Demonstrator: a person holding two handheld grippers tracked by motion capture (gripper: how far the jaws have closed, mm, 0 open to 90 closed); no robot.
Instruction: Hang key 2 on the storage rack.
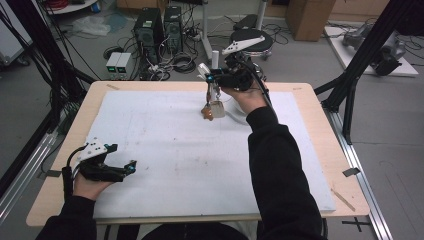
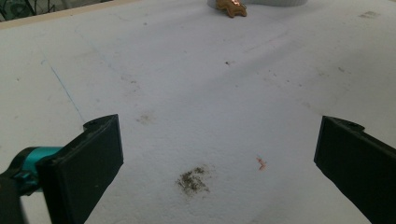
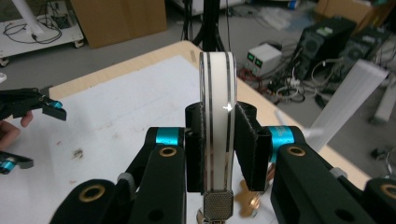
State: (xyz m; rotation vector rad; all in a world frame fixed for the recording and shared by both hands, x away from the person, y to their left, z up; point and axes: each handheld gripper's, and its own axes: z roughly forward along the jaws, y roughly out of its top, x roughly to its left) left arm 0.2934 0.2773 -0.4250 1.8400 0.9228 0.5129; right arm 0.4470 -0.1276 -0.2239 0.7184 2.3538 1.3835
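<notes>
My right gripper (image 3: 217,135) is shut on a flat white object (image 3: 217,88) with two thin dark stripes, seen edge on, with a small metal mesh piece at its lower end. In the high view the right gripper (image 1: 214,85) holds it above the far middle of the mat, its lower end hanging down. A small brown, copper-coloured piece (image 1: 206,112) lies on the mat just below; the same brown piece (image 3: 247,200) (image 2: 231,7) is under the jaws. My left gripper (image 1: 127,169) rests at the front left, open, jaws wide with only bare mat between them (image 2: 219,163).
A white mat (image 1: 175,150) covers the wooden table (image 1: 320,130). A pale dish-like shape (image 1: 236,111) lies beside the brown piece. Beyond the far edge are computer towers (image 1: 160,27), cables and cardboard boxes on the floor. Black frame struts (image 1: 360,55) stand at both sides.
</notes>
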